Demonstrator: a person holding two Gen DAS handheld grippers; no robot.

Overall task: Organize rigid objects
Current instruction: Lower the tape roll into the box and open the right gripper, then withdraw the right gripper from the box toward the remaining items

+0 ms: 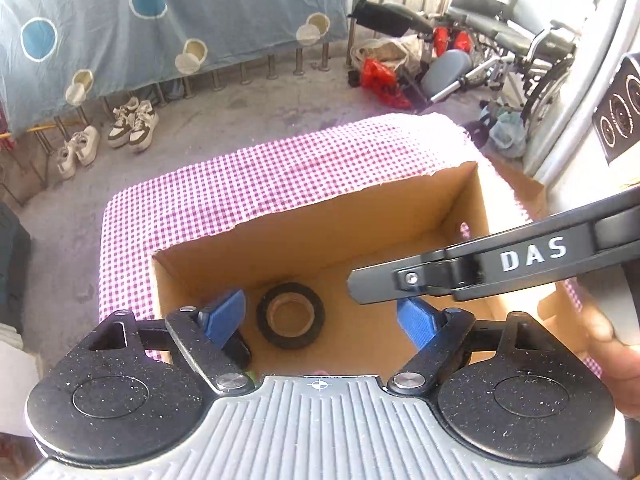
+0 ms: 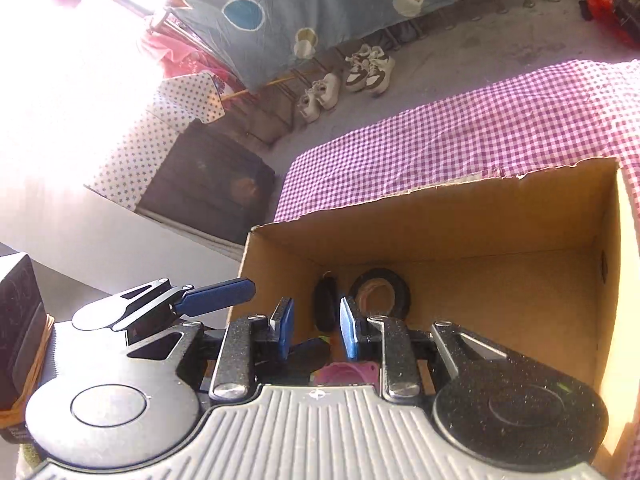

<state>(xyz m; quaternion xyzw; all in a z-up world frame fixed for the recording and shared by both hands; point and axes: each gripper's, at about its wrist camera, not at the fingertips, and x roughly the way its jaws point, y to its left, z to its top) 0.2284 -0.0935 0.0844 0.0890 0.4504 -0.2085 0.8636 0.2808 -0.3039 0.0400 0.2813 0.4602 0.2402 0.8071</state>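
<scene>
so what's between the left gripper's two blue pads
The black tape roll, lying flat on the cardboard box floor, shows between the open left gripper's pads in the left wrist view.

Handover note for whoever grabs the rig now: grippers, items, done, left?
Left gripper: open, empty, over the cardboard box.
Right gripper: open, empty, over the same box.
In the box: black tape roll, a dark oval item, something pink near the close wall, partly hidden.
Done: those items are boxed.
Left: the checkered tablecloth shows no loose items in view; check outside the frames before closing out.
</scene>
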